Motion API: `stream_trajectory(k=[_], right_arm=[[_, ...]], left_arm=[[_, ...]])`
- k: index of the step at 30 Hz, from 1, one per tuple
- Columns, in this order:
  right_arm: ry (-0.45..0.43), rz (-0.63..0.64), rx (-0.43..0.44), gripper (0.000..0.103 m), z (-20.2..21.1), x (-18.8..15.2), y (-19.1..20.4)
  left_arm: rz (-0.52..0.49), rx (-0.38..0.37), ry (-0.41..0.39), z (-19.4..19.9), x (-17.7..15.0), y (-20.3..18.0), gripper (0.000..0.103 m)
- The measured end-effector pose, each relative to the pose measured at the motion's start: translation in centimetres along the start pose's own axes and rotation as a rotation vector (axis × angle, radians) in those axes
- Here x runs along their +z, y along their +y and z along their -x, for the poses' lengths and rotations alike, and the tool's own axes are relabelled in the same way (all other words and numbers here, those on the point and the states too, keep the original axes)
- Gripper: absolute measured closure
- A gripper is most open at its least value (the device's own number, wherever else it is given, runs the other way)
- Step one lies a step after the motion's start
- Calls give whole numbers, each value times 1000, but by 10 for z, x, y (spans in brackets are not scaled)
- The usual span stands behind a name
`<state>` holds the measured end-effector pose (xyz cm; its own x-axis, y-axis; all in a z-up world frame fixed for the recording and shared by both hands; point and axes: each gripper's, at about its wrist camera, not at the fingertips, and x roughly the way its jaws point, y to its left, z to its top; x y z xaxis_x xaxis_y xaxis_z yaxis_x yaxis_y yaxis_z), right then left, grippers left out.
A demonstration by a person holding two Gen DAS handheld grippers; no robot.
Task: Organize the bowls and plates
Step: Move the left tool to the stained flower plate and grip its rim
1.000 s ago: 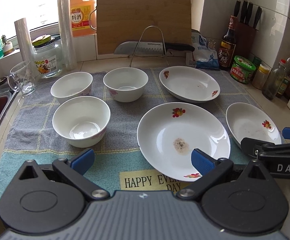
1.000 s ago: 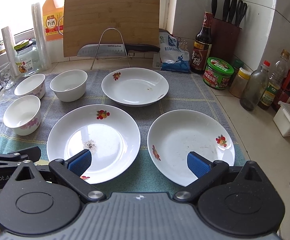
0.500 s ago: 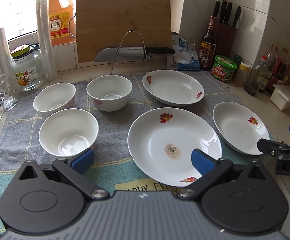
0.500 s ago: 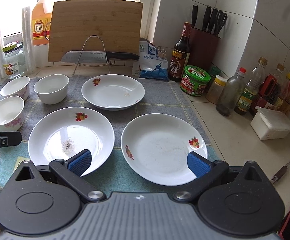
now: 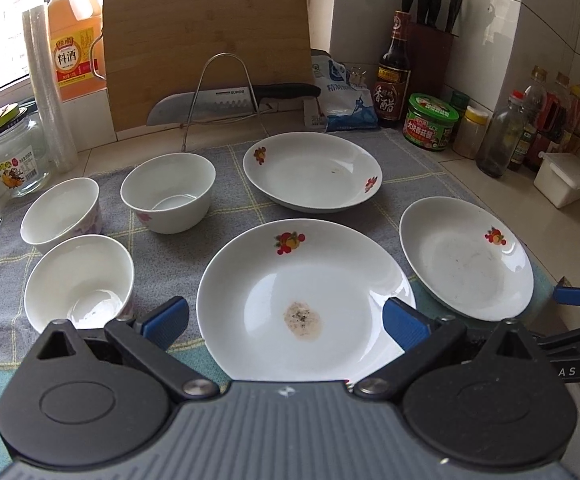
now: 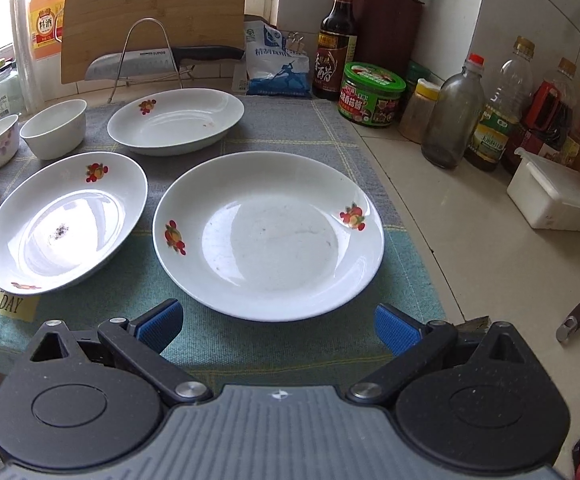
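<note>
Both grippers are spread wide and holding nothing. The left gripper (image 5: 286, 320) hangs over the near edge of the stained plate (image 5: 305, 292), which has a brownish speckled patch in its middle and sits on the grey checked cloth (image 5: 226, 208). The right gripper (image 6: 278, 326) hangs just short of the near rim of the right plate (image 6: 268, 236), not touching it as far as I can see.

The third plate (image 5: 311, 172) sits further back on the cloth, behind the other two. All three plates have little red fruit prints on the rim. Left of the plates there are three white bowls: the front bowl (image 5: 78, 282), the left bowl (image 5: 62, 216) just behind it, and the back bowl (image 5: 168, 192) next to the third plate. Everything is upright and apart, nothing stacked.

Against the back wall there's a wooden cutting board (image 5: 210, 52) with a knife (image 5: 230, 100) on a wire rack in front of it.
</note>
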<state>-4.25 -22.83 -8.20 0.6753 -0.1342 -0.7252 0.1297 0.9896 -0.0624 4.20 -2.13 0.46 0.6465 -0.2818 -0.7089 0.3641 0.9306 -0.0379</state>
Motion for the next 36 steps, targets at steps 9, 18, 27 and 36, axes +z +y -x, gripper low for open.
stream_trajectory(k=[9,18,27,36], right_arm=[[44,45,66,0,-40,-1,-14],[1,111,149,0,-48,4,-24],[-55,150,194,0,-48,-2,-32],[-146,187,249,0,-47,-15,-44]], left_arm=[[-71,-40,40,-21,18,-33,1],[-62,-92,77,-48,31,-48,1],[-125,-201,121,-80,50,-73,1],[-249,-262,122,-116,78,-105,1]])
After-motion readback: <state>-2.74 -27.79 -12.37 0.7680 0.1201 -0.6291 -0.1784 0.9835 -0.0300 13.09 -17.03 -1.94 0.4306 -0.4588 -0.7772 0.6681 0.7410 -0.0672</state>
